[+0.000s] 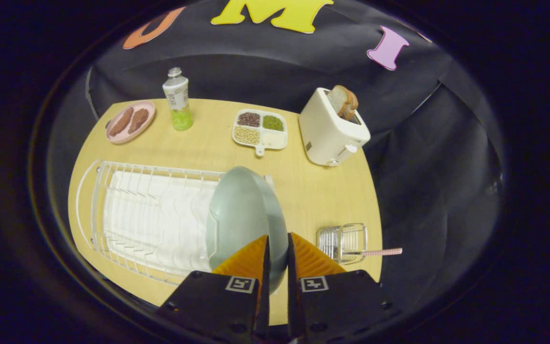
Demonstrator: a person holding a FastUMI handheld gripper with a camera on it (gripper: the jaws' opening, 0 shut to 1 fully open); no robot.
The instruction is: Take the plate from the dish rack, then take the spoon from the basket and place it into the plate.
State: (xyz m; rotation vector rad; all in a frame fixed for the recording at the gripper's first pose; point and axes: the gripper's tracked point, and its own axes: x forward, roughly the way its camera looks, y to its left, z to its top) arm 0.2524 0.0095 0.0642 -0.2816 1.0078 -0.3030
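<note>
Table [198, 143]: a pale wooden top carrying everything below, with black cloth behind it and to the right.
Dish rack [153, 217]: white wire over a white mat, on the left half of the table nearest the camera.
Plate [244, 217]: grey-green, standing on edge at the rack's right end, its rim running down between the two fingers.
Gripper [277, 248]: orange ribbed fingers [251, 258] nearly closed, one on each face of the plate's rim, clamping it.
Toaster [330, 134]: white, at the far right corner, with bread [344, 101] sticking up from its slot.
Basket [343, 242]: small wire one just right of the fingers, at the table's right edge.
Spoon [382, 251]: its pink handle pokes out of the basket to the right.
Far side: a pink dish [132, 122] of brown pieces, a bottle [177, 99], and a divided tray [259, 129] of grains.
</note>
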